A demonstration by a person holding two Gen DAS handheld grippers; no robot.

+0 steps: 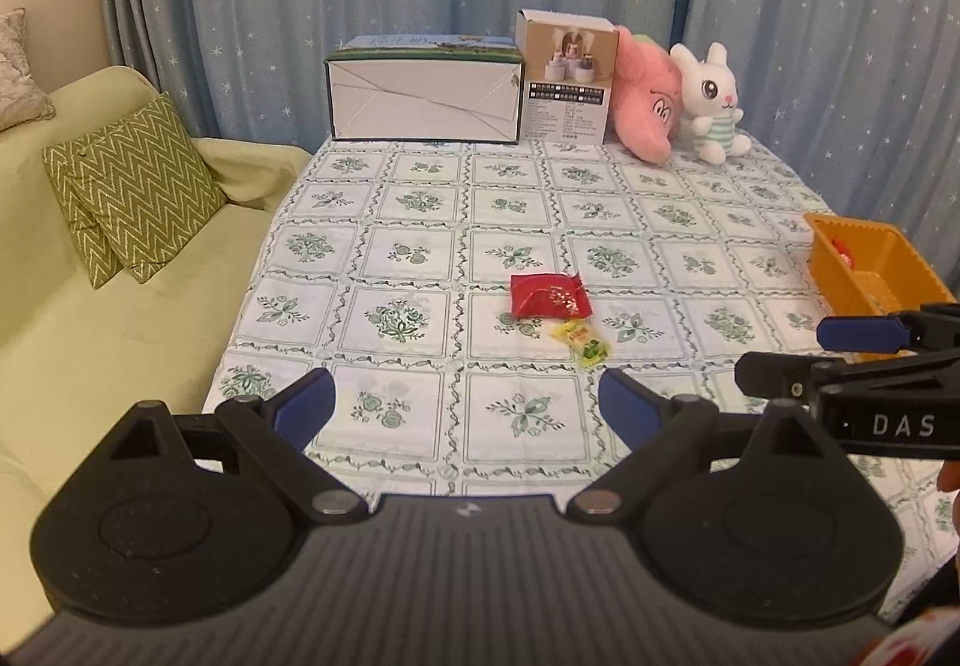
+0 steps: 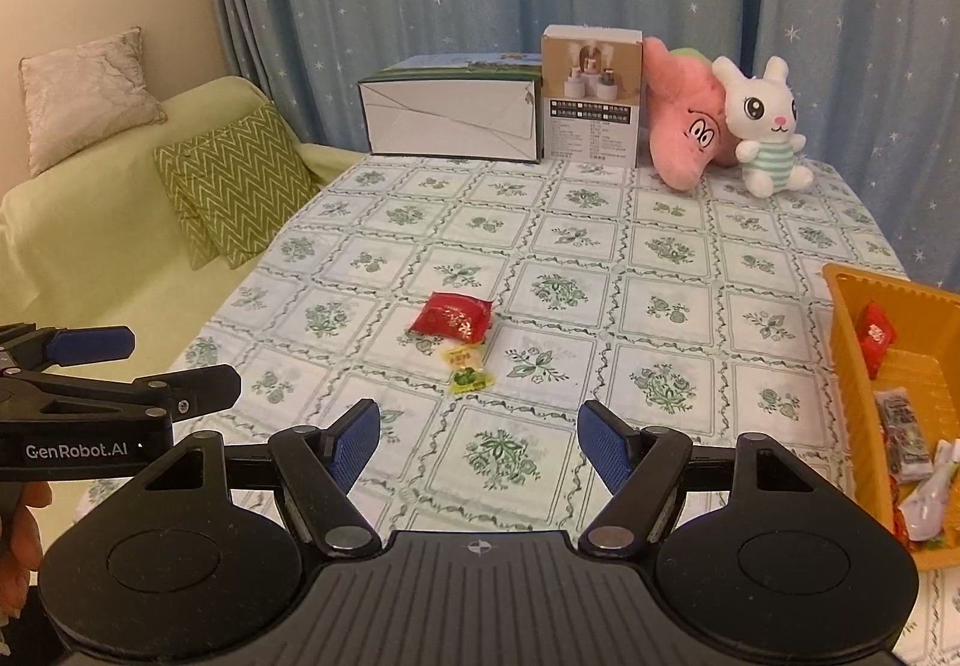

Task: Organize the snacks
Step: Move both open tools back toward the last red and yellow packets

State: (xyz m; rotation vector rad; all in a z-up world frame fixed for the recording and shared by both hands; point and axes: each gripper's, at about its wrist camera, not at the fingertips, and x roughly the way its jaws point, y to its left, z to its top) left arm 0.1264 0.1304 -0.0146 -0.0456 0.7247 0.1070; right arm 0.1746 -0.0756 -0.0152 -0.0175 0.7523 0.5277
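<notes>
Orange plastic basket (image 2: 852,342) sits at the table's right edge, already holding several wrapped snacks, so it reads as the collection bin. Two snacks remain loose mid-table on the floral tablecloth (image 1: 414,198): a red packet (image 1: 549,295) and, touching its near corner, a small yellow-green candy (image 1: 581,343). Left gripper (image 1: 465,396) hovers low over the near table edge, jaws wide apart, nothing between them. Right gripper (image 2: 479,441) likewise spread and empty, level with the left one (each shows in the other's view at the frame side). Both point toward the loose pair, probably staging a pick. Judgement: candy is nearest; thin wrapper, flat on cloth, may slip. Boxes and plush toys at the far edge look uninvolved.
</notes>
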